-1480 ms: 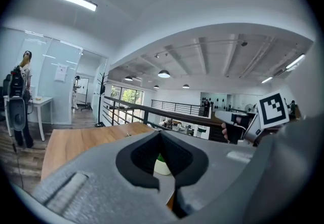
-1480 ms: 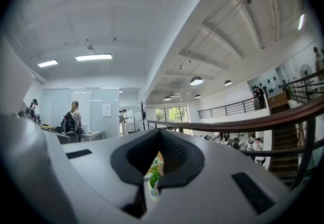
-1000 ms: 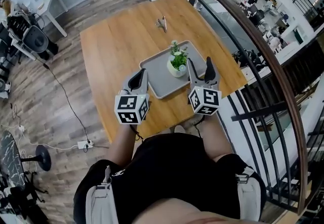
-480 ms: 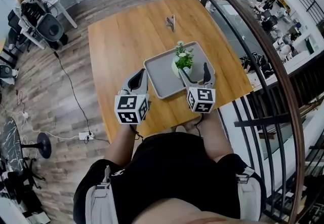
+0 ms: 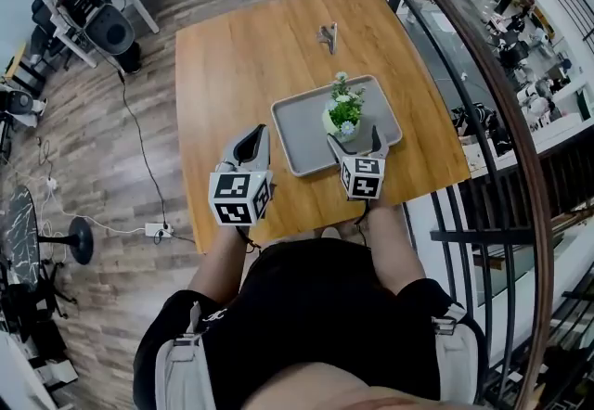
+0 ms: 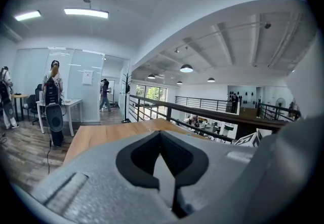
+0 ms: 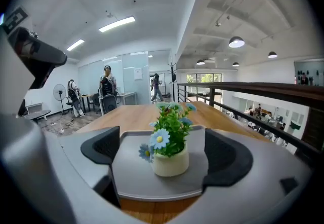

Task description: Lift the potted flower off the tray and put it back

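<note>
The potted flower [image 5: 345,111], a white pot with green leaves and small blue blooms, stands upright on the grey tray [image 5: 302,134] on the wooden table [image 5: 232,65]. My right gripper [image 5: 355,141] is low at the tray's near edge and its jaws are opening. In the right gripper view the pot [image 7: 170,161] sits between the wide jaws of the right gripper [image 7: 163,153], with a gap on each side, on the tray [image 7: 136,180]. My left gripper [image 5: 251,137] hovers left of the tray, shut and empty. The left gripper view shows the left gripper [image 6: 162,139] closed.
A small metal object [image 5: 327,34] lies on the far part of the table. A dark railing [image 5: 483,74] runs close along the table's right side. Desks, chairs and people [image 6: 53,91] stand on the wooden floor at the far left.
My right gripper has come down to the tray's near edge and its jaws have spread wider around the pot. The left gripper has stayed in place.
</note>
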A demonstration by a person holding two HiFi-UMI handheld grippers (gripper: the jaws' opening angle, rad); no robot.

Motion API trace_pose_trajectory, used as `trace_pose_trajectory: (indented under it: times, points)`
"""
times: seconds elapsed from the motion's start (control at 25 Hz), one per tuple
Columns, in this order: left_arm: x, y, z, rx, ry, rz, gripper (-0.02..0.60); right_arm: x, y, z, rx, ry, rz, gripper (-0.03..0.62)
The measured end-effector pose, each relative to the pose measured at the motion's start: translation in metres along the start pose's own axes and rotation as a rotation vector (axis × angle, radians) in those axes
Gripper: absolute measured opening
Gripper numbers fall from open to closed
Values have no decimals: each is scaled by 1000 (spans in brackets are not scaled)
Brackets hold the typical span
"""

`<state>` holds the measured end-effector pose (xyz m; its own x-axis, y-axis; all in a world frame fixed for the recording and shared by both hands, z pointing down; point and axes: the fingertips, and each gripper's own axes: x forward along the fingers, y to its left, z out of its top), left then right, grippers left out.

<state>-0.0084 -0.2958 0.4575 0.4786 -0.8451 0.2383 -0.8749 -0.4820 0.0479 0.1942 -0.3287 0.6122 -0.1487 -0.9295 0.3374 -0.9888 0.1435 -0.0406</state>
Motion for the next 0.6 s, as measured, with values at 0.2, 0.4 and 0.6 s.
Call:
trace_pose_trajectory:
  times: [0.2, 0.4, 0.6]
  points:
    - [-6, 5, -6, -8, 9, 56, 12, 27, -7, -28, -11, 69, 32, 512]
    - [-14, 11, -9, -13, 8, 122, 12, 55, -13, -50, -25, 131, 64, 512]
    - [-23, 17, -14, -21, 14, 186, 12, 72, -15, -72, -27, 190, 80, 512]
